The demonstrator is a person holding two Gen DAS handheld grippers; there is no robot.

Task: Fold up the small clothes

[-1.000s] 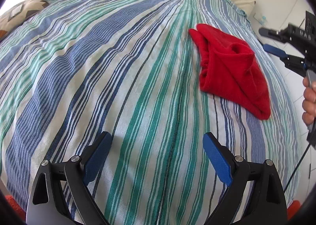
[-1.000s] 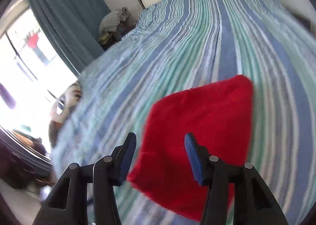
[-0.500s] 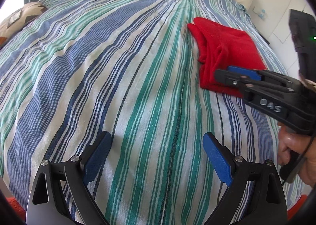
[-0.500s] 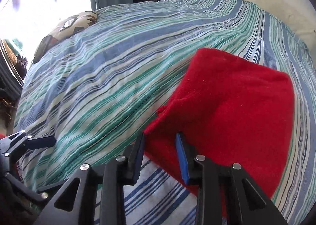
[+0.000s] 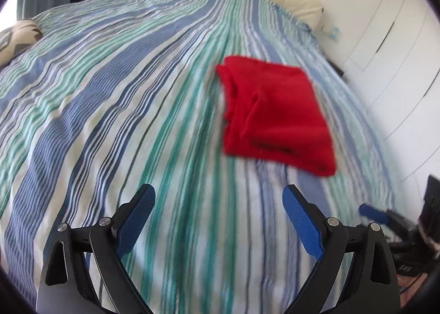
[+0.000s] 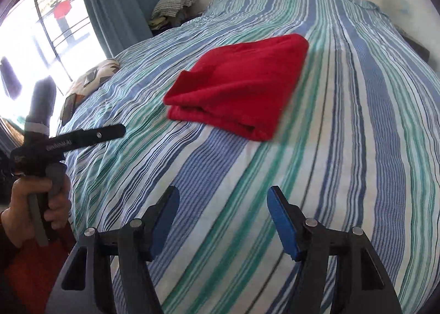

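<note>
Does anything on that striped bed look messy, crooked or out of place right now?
Nothing much stands out. The red cloth lies folded into a compact stack on the striped bedcover, its layered edges slightly uneven at the near side. It lies at an angle to the stripes. Both grippers are clear of it and hold nothing.

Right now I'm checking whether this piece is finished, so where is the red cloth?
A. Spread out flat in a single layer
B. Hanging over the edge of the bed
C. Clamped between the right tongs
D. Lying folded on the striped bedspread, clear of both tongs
D: the red cloth lies folded in layers on the striped bedspread, and nothing is between the right tongs or the left tongs.
</note>
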